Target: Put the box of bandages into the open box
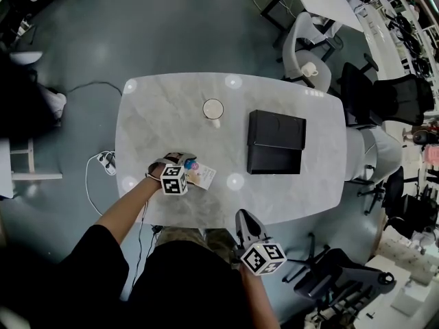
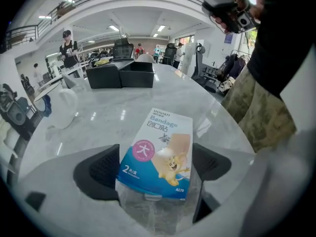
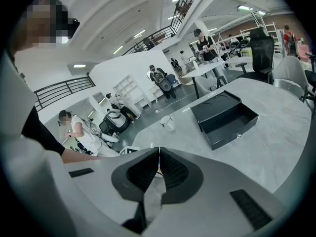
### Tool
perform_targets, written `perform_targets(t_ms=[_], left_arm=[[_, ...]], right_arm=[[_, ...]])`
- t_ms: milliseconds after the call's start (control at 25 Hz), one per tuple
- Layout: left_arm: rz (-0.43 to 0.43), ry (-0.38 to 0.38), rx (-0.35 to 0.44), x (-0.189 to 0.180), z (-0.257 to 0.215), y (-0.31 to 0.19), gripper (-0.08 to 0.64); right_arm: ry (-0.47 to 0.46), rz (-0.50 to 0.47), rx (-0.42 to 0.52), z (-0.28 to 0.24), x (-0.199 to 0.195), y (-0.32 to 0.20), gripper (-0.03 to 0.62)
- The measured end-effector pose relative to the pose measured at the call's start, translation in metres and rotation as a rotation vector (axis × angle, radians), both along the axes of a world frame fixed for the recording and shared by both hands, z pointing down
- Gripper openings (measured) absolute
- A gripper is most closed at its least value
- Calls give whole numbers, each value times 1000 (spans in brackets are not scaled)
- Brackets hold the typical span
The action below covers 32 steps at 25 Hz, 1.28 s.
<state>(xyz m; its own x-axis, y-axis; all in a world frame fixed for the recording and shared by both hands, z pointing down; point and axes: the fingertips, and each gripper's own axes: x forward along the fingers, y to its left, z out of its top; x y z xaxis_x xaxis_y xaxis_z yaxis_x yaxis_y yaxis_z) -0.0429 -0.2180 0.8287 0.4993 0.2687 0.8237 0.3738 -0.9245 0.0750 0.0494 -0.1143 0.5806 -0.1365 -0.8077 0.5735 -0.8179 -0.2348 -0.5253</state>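
The box of bandages [image 1: 203, 177] is a small blue-and-white carton with a cartoon print, low over the marble table [image 1: 164, 115] near its front left. My left gripper [image 1: 188, 166] is shut on it. In the left gripper view the carton [image 2: 158, 149] fills the gap between both pads [image 2: 98, 169]. The open black box [image 1: 276, 142] lies on the table's right half with its lid folded back, well away from the carton, and shows far ahead as the open black box [image 2: 121, 75]. My right gripper [image 1: 243, 216] hangs shut and empty off the table's front edge, its jaws pressed together [image 3: 158, 162].
A white cup [image 1: 213, 110] stands mid-table, behind the carton and left of the black box [image 3: 224, 117]. Office chairs [image 1: 312, 53] crowd the far right side of the table. A cable and power strip [image 1: 104, 160] lie on the floor at the left.
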Motion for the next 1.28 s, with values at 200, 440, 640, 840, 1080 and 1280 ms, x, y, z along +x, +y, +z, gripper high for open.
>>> perform_targets(t_ms=[200, 440, 640, 840, 1080, 1280], left_arm=[[136, -23, 103, 0, 10, 7, 449], [160, -34, 87, 6, 23, 9, 449], [104, -21, 67, 6, 14, 4, 448], [-28, -3, 97, 5, 6, -9, 448], [-158, 15, 117, 13, -21, -21, 448], [-313, 3, 71, 29, -47, -12, 448]], right_arm=[[4, -8, -16, 3, -3, 0, 15], [18, -9, -24, 12, 1, -3, 14], [32, -1, -9, 1, 2, -12, 14], [46, -1, 33, -5, 20, -16, 14], [25, -33, 74, 1, 45, -20, 14], [107, -94, 161, -24, 86, -20, 14]])
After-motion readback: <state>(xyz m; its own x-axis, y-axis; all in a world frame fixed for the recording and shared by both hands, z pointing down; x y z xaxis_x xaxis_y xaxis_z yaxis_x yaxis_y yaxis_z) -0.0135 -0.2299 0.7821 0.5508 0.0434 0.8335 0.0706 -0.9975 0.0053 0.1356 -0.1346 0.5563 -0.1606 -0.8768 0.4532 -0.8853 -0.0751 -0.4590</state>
